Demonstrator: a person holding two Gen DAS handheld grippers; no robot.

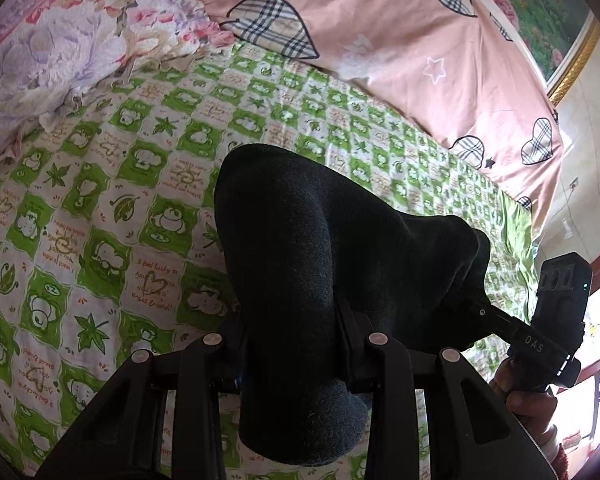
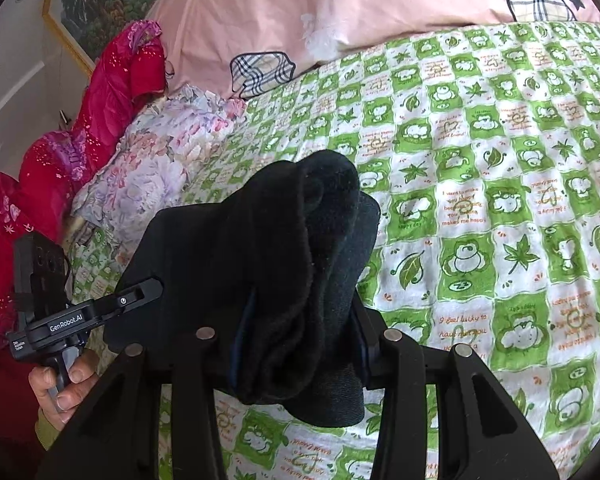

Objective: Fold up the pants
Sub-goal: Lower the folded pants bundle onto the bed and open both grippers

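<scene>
The pants (image 1: 300, 248), dark, nearly black, thick soft fabric, hang bunched above the green-and-white checked bedsheet (image 1: 100, 200), held at two spots. In the left wrist view the left gripper (image 1: 292, 344) is clamped on a thick fold of the cloth; fabric fills the whole gap betw. the jaws and a rounded lump spills out below them toward the camera. The rest of the cloth rises in a hump over the sheet and runs off to the right, where it meets the right gripper (image 1: 484, 312), seen side-on w/ its black camera block, a hand (image 1: 520, 392) around the handle.

Right wrist view: the right gripper (image 2: 296, 340) is likewise pinched on a bunch of layered folds of the pants (image 2: 300, 264), several edges stacked betw. the jaws. To the left of that bunch the left gripper (image 2: 136, 296) bites the flat dark panel; a hand (image 2: 60, 384) grips its handle.

Around the sheet: a pink quilt (image 1: 380, 40) w/ plaid hearts lies along its far edge, a pale floral quilt (image 1: 60, 40) at one far corner, red floral bedding (image 2: 100, 112) beyond that, and a gold-framed picture (image 1: 540, 8) on the wall behind the pink quilt.
</scene>
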